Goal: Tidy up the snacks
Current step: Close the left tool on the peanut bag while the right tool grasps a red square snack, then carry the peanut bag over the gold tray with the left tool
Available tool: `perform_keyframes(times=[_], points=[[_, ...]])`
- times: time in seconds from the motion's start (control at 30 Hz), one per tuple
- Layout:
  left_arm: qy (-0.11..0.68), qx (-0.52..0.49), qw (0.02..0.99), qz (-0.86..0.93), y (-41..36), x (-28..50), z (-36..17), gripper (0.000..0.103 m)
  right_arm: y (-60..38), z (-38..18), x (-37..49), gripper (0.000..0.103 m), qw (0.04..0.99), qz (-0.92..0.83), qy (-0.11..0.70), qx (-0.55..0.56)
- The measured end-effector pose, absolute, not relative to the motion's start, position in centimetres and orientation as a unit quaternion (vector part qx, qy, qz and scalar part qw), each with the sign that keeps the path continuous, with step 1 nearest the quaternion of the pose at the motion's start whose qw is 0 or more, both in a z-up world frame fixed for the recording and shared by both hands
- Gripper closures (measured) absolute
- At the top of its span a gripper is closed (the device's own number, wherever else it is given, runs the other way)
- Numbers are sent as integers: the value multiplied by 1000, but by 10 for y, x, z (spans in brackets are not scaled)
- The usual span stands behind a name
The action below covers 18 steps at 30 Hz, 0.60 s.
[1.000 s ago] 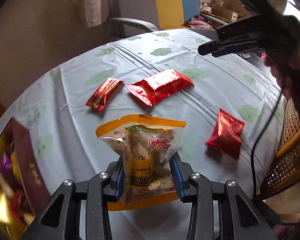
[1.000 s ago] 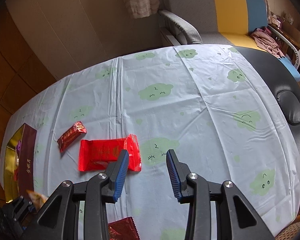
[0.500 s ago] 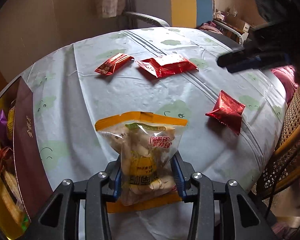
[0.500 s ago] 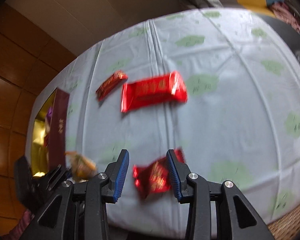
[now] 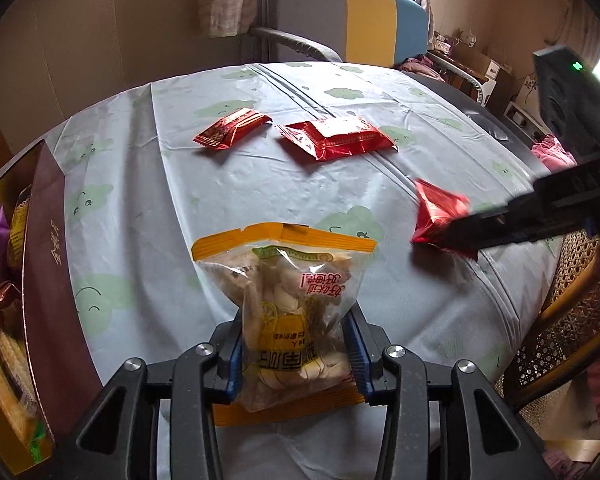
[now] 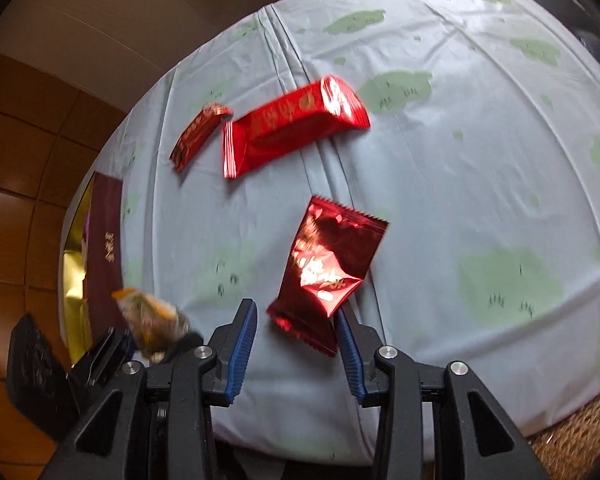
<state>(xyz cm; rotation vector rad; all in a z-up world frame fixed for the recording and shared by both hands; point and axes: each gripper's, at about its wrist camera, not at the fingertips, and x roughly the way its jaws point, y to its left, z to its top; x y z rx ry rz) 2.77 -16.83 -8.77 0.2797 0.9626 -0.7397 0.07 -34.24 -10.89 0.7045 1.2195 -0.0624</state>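
My left gripper (image 5: 296, 344) is shut on a clear snack bag with orange trim (image 5: 292, 280), held above the near table edge. A square red foil packet (image 6: 328, 264) lies on the cloth, its near end between the blue pads of my right gripper (image 6: 296, 320). Those jaws are opening, with a gap showing on the left side. In the left wrist view that packet (image 5: 436, 212) sits at the tip of the right gripper (image 5: 456, 238). A long red packet (image 5: 336, 138) and a small red packet (image 5: 232, 130) lie farther back.
A maroon and gold box (image 5: 44, 260) holding several wrapped snacks stands at the table's left edge. The cloth (image 6: 480, 160) is pale blue with green clouds. A wicker chair (image 5: 560, 320) stands at the right, and an armchair (image 5: 340, 20) behind the table.
The right gripper has swung down and over to the square red packet, and its jaws have widened around it. The left gripper has shifted slightly with the bag, bringing the box more into view.
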Motion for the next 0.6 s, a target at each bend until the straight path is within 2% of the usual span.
perform_keyframes(times=[0.33, 0.37, 0.6], points=[[448, 124, 815, -346, -167, 26, -88, 59, -314, -116, 39, 59, 803, -53, 566, 179], [447, 123, 816, -346, -166, 26, -88, 59, -308, -117, 37, 63, 812, -55, 560, 154], [443, 119, 820, -342, -166, 25, -88, 59, -284, -122, 32, 64, 837, -57, 539, 78]])
